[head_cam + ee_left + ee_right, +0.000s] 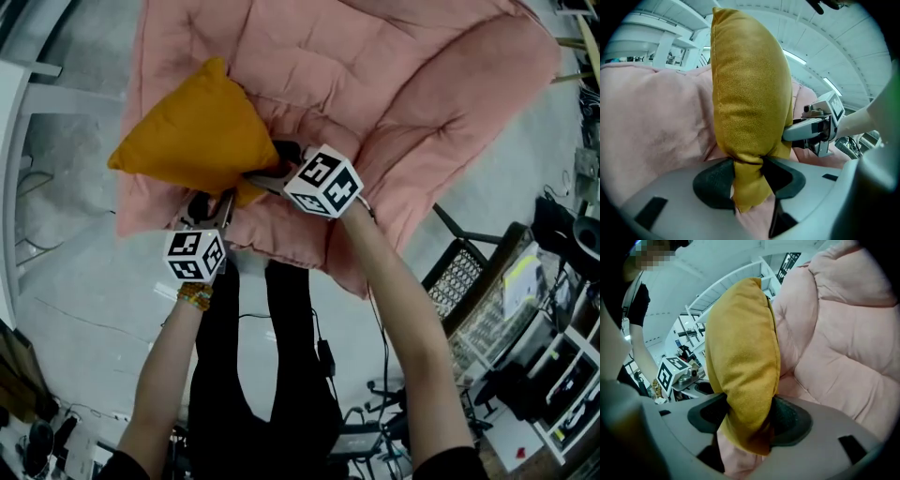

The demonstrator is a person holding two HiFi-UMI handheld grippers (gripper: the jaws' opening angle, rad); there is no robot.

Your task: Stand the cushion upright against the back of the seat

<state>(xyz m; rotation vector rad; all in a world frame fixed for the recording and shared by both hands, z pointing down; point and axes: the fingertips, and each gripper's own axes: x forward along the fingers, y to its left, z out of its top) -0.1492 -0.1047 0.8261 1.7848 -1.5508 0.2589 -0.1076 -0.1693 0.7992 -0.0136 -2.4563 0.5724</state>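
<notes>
Plainly, both of my hand-held grippers were clamped on the mustard-yellow square fabric cushion (195, 129). The left hand-held gripper (749, 174) had its dark pads pinched onto a bunched lower corner. The right hand-held gripper (747, 416) gripped the same near edge just beside it, its pads pressed into a thicker fold. From each gripper the cushion rose on edge, tall and narrow, so its long line ran up and away from my jaws rather than across them. The pink quilted padded seat (403, 75) lay beyond and around it, with its raised back on the far side of the cushion from me. In the head view one corner pointed off to my left, and the cushion leaned that way, not yet squared to the back. I judged the coming move to be a push forward and a tilt to set its broad face against that back. My right hand was slightly deeper into the seat and so better placed to lead.
</notes>
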